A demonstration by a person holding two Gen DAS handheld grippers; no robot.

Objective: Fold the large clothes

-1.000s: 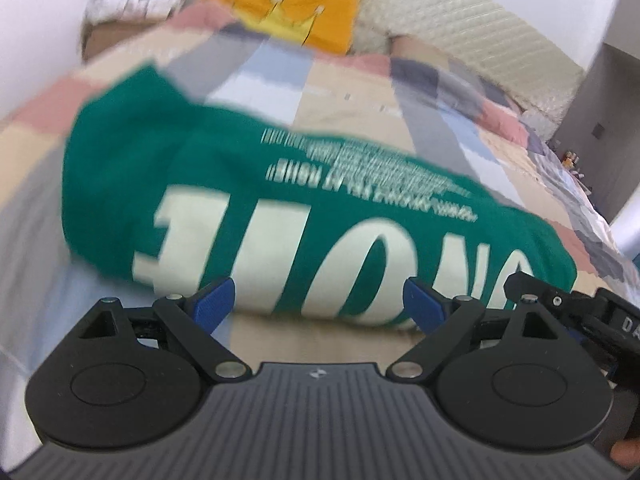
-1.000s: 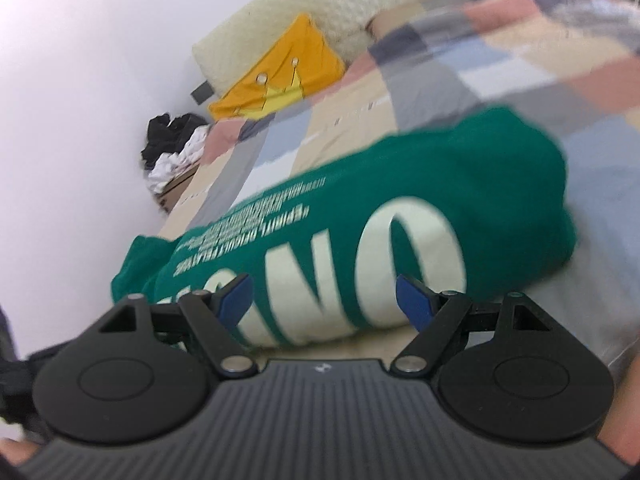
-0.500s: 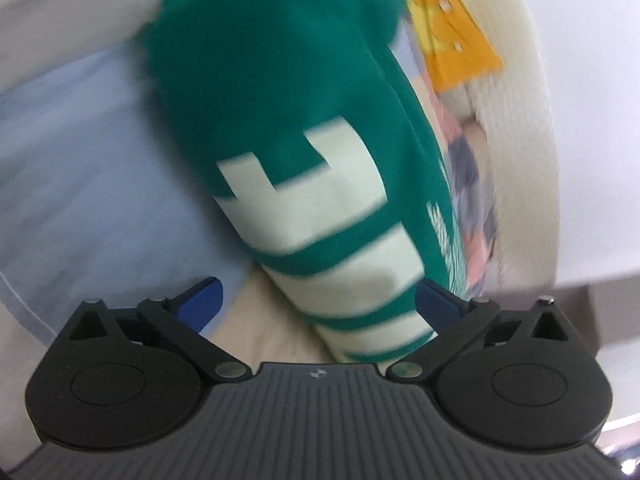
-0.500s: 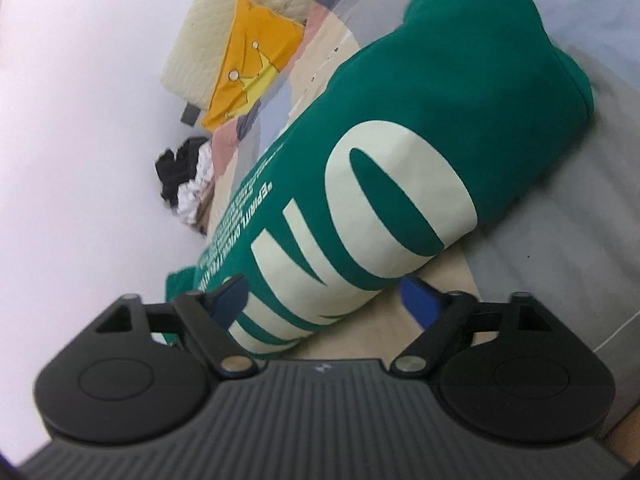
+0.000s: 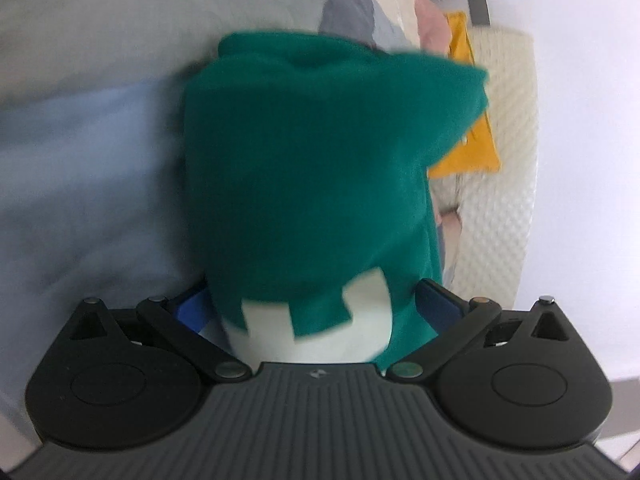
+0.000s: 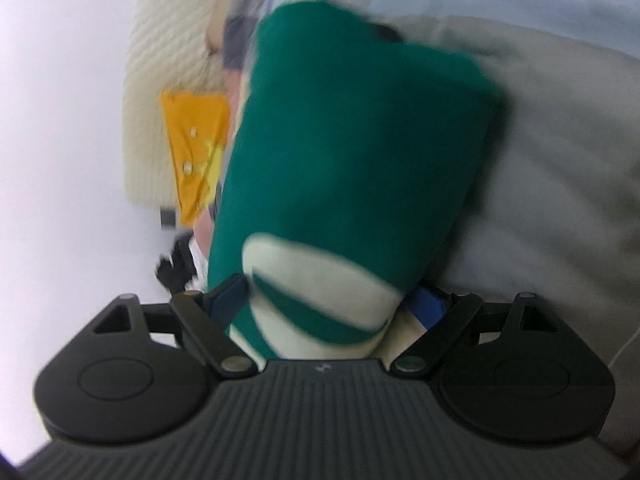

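A folded green garment [image 5: 304, 168] with big cream letters lies on the bed. The left wrist view shows one end of it filling the gap between the blue pads [image 5: 190, 310] of my left gripper [image 5: 316, 304]. That gripper is rolled on its side, jaws wide, straddling the fold without squeezing it. The garment's other end [image 6: 352, 152] sits between the fingers of my right gripper [image 6: 328, 300], which is rolled the other way. Its jaws are also spread, and a strip of bedding shows beside the lower blue pad [image 6: 428, 308].
A patchwork quilt in grey, blue and beige [image 5: 80, 160] covers the bed under the garment. An orange cushion [image 6: 198, 152] leans on a cream quilted headboard [image 5: 504, 160]. A dark and white pile of clothes [image 6: 176, 268] lies by the white wall.
Both grippers have rolled about a quarter turn and sunk toward the garment. Its two ends now sit between the jaws, which have spread a little wider.
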